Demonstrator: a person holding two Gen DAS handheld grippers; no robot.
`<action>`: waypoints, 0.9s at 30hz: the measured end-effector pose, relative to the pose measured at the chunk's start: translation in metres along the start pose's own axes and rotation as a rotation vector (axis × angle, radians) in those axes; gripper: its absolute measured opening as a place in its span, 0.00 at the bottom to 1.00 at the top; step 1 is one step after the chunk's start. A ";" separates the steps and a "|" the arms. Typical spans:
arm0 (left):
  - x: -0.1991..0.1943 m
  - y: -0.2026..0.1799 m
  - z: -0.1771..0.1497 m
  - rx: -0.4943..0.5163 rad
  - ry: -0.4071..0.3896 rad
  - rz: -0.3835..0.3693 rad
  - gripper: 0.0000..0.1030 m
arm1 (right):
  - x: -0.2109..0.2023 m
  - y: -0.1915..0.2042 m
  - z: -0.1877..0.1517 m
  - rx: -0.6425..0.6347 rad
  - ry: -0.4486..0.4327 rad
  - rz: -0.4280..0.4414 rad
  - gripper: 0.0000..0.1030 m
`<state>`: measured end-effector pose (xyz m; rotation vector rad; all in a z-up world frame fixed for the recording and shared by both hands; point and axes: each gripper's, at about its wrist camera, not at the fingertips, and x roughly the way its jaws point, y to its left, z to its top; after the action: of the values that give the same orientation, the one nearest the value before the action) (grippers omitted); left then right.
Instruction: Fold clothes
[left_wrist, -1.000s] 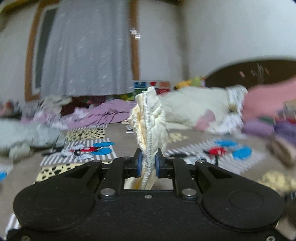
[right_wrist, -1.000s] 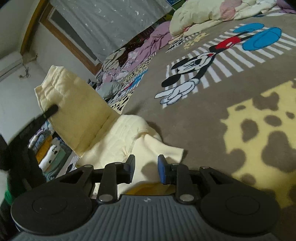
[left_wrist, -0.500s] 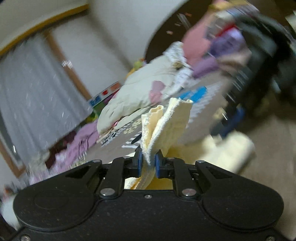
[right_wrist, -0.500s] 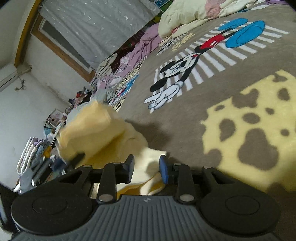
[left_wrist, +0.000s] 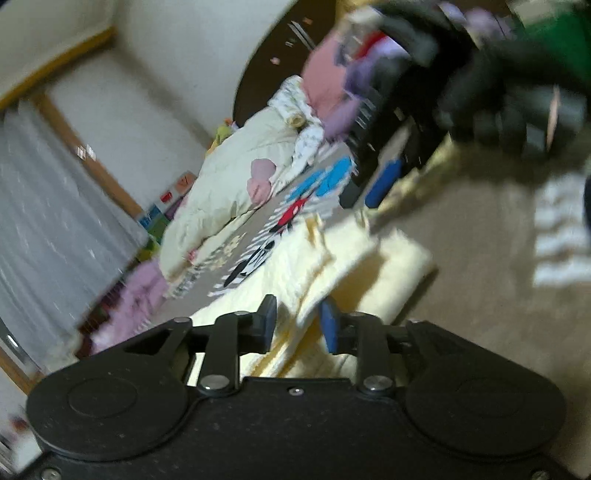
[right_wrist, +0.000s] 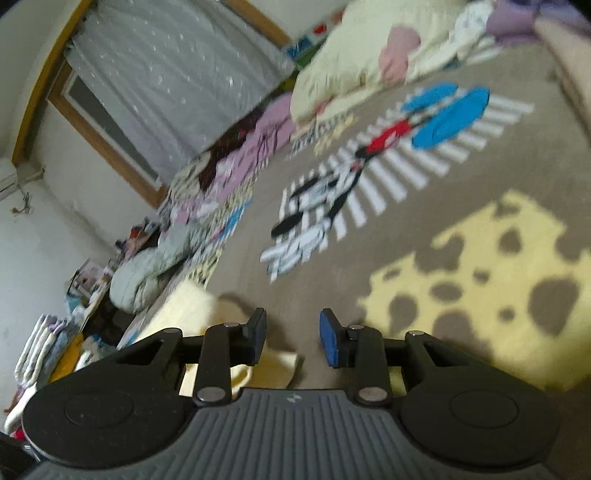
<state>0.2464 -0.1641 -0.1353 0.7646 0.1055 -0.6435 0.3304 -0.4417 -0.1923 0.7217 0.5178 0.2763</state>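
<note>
1. On the patterned blanket (left_wrist: 480, 258) lies the pale yellow garment (left_wrist: 325, 258), bunched in layers.
2. Both my left gripper (left_wrist: 297, 323) and right gripper (right_wrist: 291, 334) gape wide, holding nothing.
3. Judging by this, a fold sits laid; next needs a fresh edge pinched.

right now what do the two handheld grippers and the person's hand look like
The left gripper has a matte black speckled body, round side caps, silver screws and blue finger pads. The right gripper matches, but with a grey ribbed housing bearing a small white mark. The person's hand wears a black glove below a green sleeve.
</note>
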 end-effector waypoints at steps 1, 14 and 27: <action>-0.005 0.011 0.005 -0.064 -0.014 -0.022 0.29 | -0.001 0.003 0.001 -0.013 -0.013 0.008 0.33; 0.058 0.070 -0.044 -0.805 0.231 0.137 0.29 | 0.040 0.078 -0.026 -0.375 0.083 0.040 0.34; 0.072 0.130 -0.030 -0.752 0.231 0.147 0.30 | 0.054 0.095 -0.042 -0.496 0.206 0.023 0.38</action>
<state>0.3839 -0.1097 -0.1008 0.1114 0.4699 -0.3278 0.3470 -0.3276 -0.1728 0.2178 0.6069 0.4836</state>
